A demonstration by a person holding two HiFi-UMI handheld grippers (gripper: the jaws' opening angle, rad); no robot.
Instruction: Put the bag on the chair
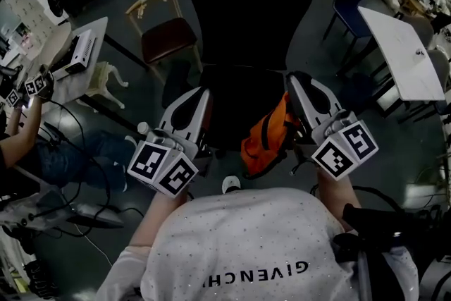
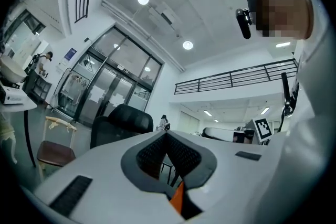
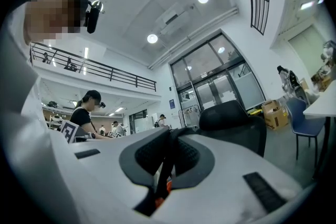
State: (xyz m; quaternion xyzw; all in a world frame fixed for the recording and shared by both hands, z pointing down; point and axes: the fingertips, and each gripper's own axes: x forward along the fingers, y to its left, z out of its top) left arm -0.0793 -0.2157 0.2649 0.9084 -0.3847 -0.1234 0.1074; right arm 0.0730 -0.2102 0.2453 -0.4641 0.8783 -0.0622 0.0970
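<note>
In front of the person, between the two grippers, the orange bag [image 1: 266, 143] is held off the floor, just short of the front edge of the black office chair [image 1: 246, 10]. It hangs close under the right gripper [image 1: 296, 81], and the seat [image 1: 232, 106] behind it is bare.

In the right gripper view the jaws are seen closed on a dark strap [image 3: 164, 165], which runs down from the pad tips to a patch of orange below, so the bag is gripped on that side by its strap. The left gripper [image 1: 205, 94] is closed as well. In its own view the pads meet at the tips with nothing visibly pinched there, though a sliver of orange shows in the gap beneath them (whether any of the bag is caught on that side cannot be settled). The load is therefore taken to hang mainly from the right side.

The step in hand is judged to be the carry to the chair. The bag has been taken up but not yet set down.

For the next move, the bag would need to be brought forward over the seat and high enough for its sagging underside to clear the front edge. It would then be lowered until its weight is borne by the cushion. Only then should the right jaws be opened, so that the strap falls onto the seat rather than over its rim.
</note>
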